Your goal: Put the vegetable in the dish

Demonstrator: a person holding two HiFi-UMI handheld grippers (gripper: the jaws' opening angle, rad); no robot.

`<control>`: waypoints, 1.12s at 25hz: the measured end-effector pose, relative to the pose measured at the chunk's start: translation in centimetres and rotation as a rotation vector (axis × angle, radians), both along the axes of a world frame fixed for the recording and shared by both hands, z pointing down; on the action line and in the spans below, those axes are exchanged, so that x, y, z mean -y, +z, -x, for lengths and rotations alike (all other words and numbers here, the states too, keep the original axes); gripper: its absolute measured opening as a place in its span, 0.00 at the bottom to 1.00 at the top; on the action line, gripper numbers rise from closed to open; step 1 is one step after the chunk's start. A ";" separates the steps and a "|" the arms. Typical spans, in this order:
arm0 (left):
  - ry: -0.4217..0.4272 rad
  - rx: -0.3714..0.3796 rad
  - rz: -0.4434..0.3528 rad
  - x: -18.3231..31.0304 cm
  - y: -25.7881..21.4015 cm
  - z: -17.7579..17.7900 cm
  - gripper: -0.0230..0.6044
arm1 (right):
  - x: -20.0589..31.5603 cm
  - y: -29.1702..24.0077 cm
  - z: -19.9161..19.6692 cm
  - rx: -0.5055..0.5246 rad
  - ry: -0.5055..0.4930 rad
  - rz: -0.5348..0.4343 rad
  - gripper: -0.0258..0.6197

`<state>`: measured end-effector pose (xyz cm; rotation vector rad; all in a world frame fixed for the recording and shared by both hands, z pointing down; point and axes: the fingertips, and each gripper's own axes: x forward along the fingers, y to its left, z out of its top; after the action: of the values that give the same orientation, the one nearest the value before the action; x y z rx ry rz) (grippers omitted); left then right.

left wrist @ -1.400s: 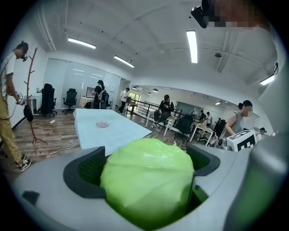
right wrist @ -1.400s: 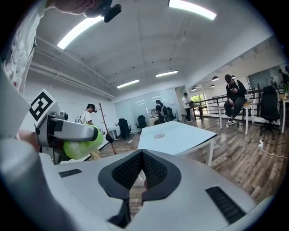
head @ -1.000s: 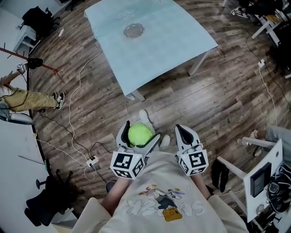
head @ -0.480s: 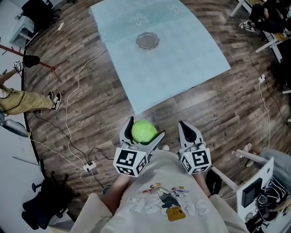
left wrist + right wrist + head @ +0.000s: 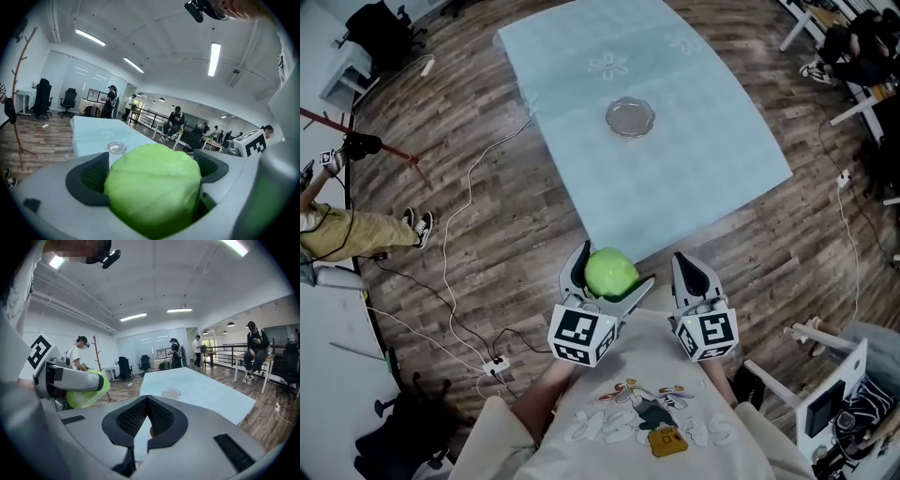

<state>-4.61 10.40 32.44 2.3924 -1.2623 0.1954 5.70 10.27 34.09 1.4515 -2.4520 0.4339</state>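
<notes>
A round green cabbage [image 5: 611, 272] sits between the jaws of my left gripper [image 5: 607, 277], which is shut on it just short of the table's near edge. In the left gripper view the cabbage [image 5: 152, 188] fills the space between both pads. A clear glass dish [image 5: 630, 116] rests on the light blue table [image 5: 694, 169], well ahead of both grippers; it also shows as the dish [image 5: 116, 148] and the dish [image 5: 171, 393]. My right gripper [image 5: 689, 277] is beside the left one, shut with nothing in it; its pads meet at the tips [image 5: 148, 422].
White cables [image 5: 455, 234] and a power strip [image 5: 495, 368] lie on the wooden floor at left. A seated person's legs [image 5: 356, 230] are at the far left. A white stand [image 5: 830, 394] is at lower right. People and chairs fill the room's background.
The table and dish have drawn nearer in the head view as I moved toward them. Both grippers keep their hold and their spacing.
</notes>
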 end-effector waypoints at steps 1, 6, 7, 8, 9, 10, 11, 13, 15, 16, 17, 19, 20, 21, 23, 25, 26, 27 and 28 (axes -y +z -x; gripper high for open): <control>0.003 0.001 0.001 0.5 0.0 0.1 0.95 | 0.4 0.0 0.3 -0.002 -0.003 0.002 0.07; -0.005 0.000 0.016 2.9 0.3 0.3 0.95 | 3.2 0.3 0.6 -0.008 -0.020 0.010 0.07; -0.008 0.003 0.018 3.5 0.4 0.3 0.95 | 3.9 0.4 0.7 -0.010 -0.024 0.010 0.07; -0.012 0.007 0.020 4.1 0.6 0.4 0.95 | 4.6 0.5 0.8 -0.011 -0.026 0.009 0.07; -0.018 0.009 0.022 4.9 0.8 0.4 0.95 | 5.3 0.6 0.7 -0.010 -0.026 0.009 0.07; -0.026 0.011 0.024 5.6 0.9 0.3 0.95 | 6.0 0.7 0.6 -0.006 -0.026 0.008 0.07; -0.035 0.014 0.026 6.4 1.0 0.3 0.95 | 6.8 0.6 0.5 -0.001 -0.029 0.008 0.07; -0.052 0.024 0.027 8.0 1.0 0.2 0.95 | 8.3 0.6 0.2 0.005 -0.046 0.008 0.07; -0.070 0.028 0.026 9.6 0.8 -0.1 0.95 | 9.9 0.4 0.0 -0.002 -0.080 0.004 0.07; -0.079 0.027 0.026 10.6 0.8 -0.2 0.95 | 10.9 0.4 0.0 -0.010 -0.098 0.001 0.07; -0.087 0.026 0.028 11.5 0.8 -0.4 0.95 | 12.0 0.4 -0.1 -0.016 -0.114 -0.003 0.07; -0.101 0.031 0.037 13.3 1.0 -0.8 0.95 | 14.2 0.4 -0.2 -0.021 -0.139 -0.009 0.07; -0.107 0.035 0.043 14.1 1.2 -1.0 0.95 | 15.1 0.4 -0.4 -0.019 -0.150 -0.010 0.07; -0.115 0.040 0.050 14.8 1.3 -1.2 0.95 | 15.9 0.4 -0.5 -0.015 -0.159 -0.008 0.07; -0.132 0.054 0.060 16.3 1.6 -1.7 0.95 | 17.4 0.6 -0.8 -0.007 -0.182 -0.003 0.07; -0.152 0.067 0.064 18.1 2.0 -2.0 0.95 | 19.1 1.1 -0.8 -0.003 -0.212 0.004 0.07; -0.160 0.072 0.068 19.1 2.3 -2.1 0.95 | 19.9 1.5 -0.8 -0.001 -0.225 0.010 0.07; -0.165 0.076 0.072 19.9 2.6 -2.4 0.95 | 20.6 1.9 -0.8 0.000 -0.235 0.017 0.07; -0.168 0.077 0.077 20.7 3.0 -2.7 0.95 | 21.2 2.4 -1.1 0.000 -0.242 0.026 0.07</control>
<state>-1.94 -10.32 35.40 2.2203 -1.4561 0.2820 6.76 -10.93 36.45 1.1251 -2.5691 0.4121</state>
